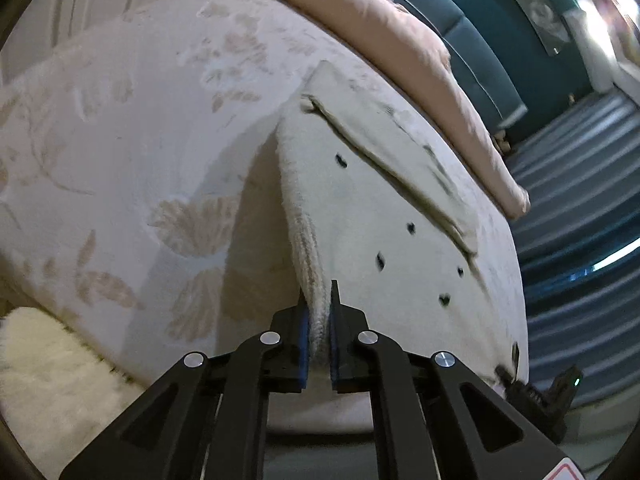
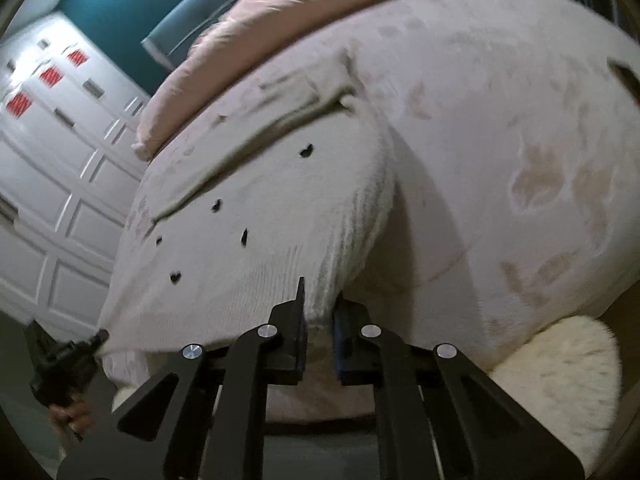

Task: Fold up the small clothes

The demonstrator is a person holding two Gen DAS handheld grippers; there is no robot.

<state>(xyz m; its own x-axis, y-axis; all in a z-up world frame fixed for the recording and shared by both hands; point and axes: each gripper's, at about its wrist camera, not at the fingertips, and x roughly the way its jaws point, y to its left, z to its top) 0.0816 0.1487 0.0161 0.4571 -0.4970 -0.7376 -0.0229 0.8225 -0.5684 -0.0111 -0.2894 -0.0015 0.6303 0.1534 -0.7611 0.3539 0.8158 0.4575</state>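
Two grippers, both clamped on one cream sweater (image 1: 360, 216) with small black marks. Left gripper (image 1: 319, 320) at 6 o'clock in its own view, pads pinching the ribbed hem; right gripper (image 2: 320, 316) at 6 o'clock in its view, gripping another stretch of the same hem. Sweater spread over a pale flowered bedspread (image 1: 120, 140), hem end lifted, far end flat toward 12 o'clock. Pink blanket (image 1: 380, 32) at 1 o'clock along the bed's far edge. Fluffy white rug (image 1: 48, 368) at 8 o'clock, beside the bed.
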